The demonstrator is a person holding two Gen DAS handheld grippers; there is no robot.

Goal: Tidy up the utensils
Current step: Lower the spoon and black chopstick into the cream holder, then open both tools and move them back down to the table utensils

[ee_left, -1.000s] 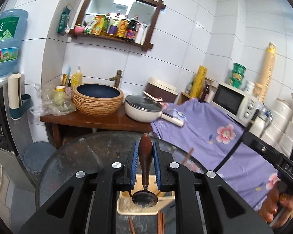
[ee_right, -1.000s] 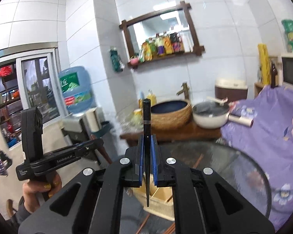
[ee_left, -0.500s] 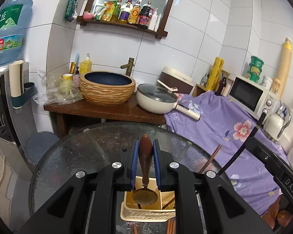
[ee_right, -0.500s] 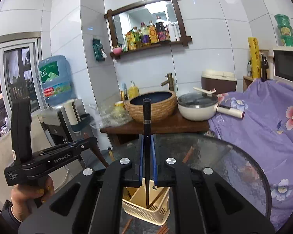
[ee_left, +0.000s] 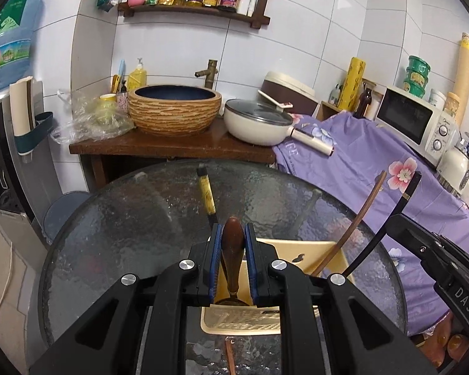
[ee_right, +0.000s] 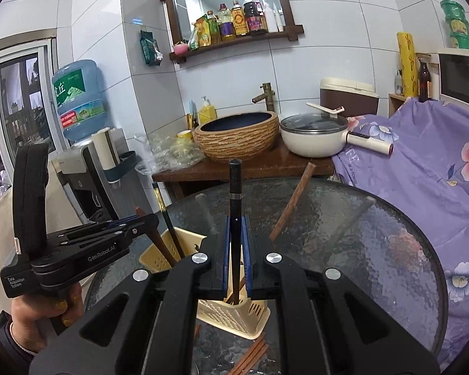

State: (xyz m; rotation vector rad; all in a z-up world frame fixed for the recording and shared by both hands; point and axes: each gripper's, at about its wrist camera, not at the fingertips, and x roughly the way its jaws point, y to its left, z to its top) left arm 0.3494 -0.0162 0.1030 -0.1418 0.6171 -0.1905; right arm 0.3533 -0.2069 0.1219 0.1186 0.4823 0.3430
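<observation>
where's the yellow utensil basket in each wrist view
Left wrist: basket low centre, just behind the left gripper and its spoon.
Right wrist: basket low, left of centre, partly behind the right gripper.
Shared landmark: woven basin on the wooden counter.

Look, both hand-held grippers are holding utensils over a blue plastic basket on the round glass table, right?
Nearly. The plastic basket is pale yellow, not blue, as the right wrist view shows. The left hand-held gripper grips a brown wooden-handled spoon, the right hand-held gripper a black chopstick, above the round glass table.
</observation>
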